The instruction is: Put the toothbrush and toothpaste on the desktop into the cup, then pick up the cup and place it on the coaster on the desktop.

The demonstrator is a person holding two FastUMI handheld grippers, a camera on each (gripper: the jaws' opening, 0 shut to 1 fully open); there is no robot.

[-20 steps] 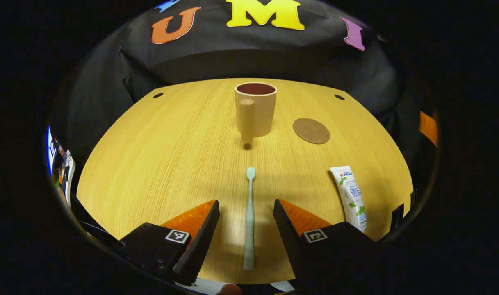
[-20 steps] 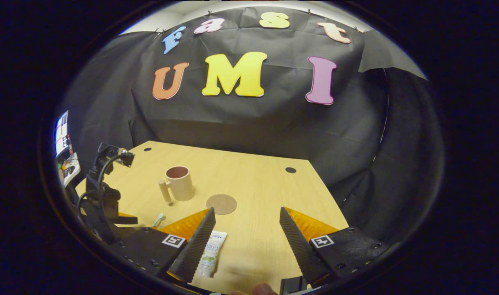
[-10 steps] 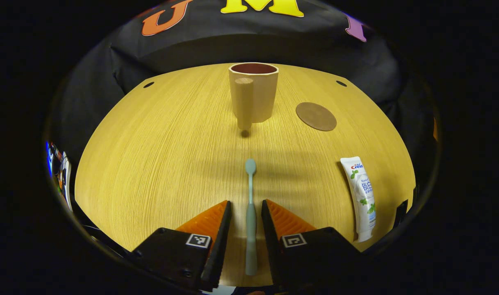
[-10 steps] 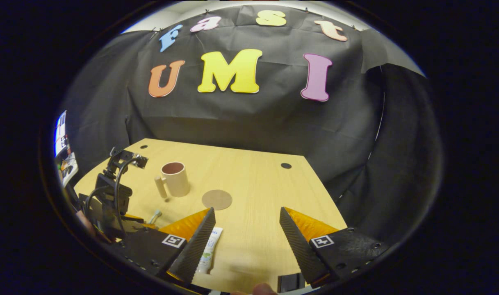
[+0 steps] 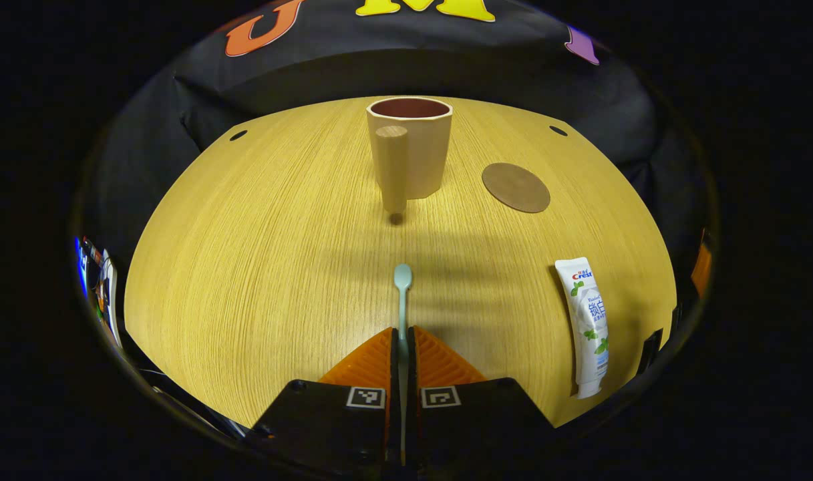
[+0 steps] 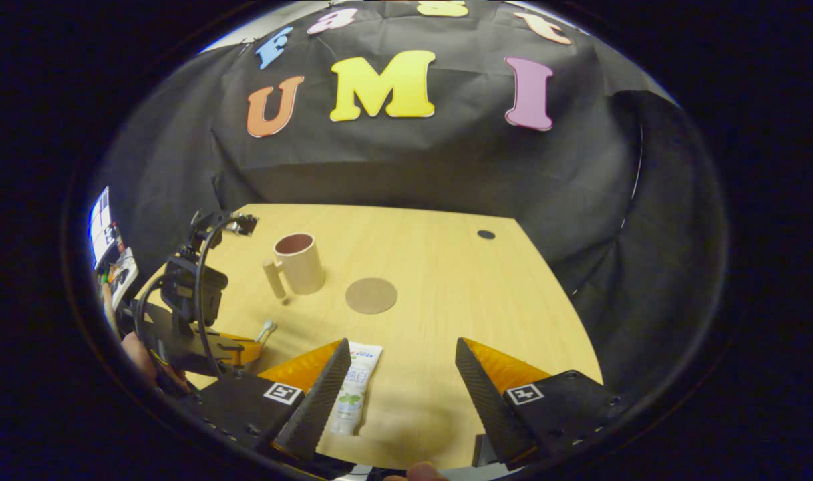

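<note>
In the left gripper view, one pale mint toothbrush [image 5: 402, 294] lies along the middle of the wooden worktop [image 5: 246, 267], its rounded head pointing far toward the cup. The left tool [image 5: 402, 337] has its two fingers pressed onto the handle from either side; a second ago they stood wide apart around it, half a second ago they were narrow, now they grip it. In the right gripper view the left tool [image 6: 249, 344] shows at the near left edge of the worktop with the brush head [image 6: 268, 327] sticking out beyond it, a hand [image 6: 135, 351] behind it.

Far from the brush stands one beige cup [image 5: 409, 155], upright, dark reddish inside, with a straight peg-like handle facing near. To its right lies one flat round brown coaster [image 5: 516, 188], apart from the cup. At the near right lies one white toothpaste tube [image 5: 585, 321] with green leaf print, cap end nearest, lengthwise on the worktop.

In the right gripper view the right tool [image 6: 403, 374] is wide open and empty above the near edge, the toothpaste tube [image 6: 356, 387] just beside its left finger. Compared with a second ago, that view looks lower, with more of the tube in sight.
</note>
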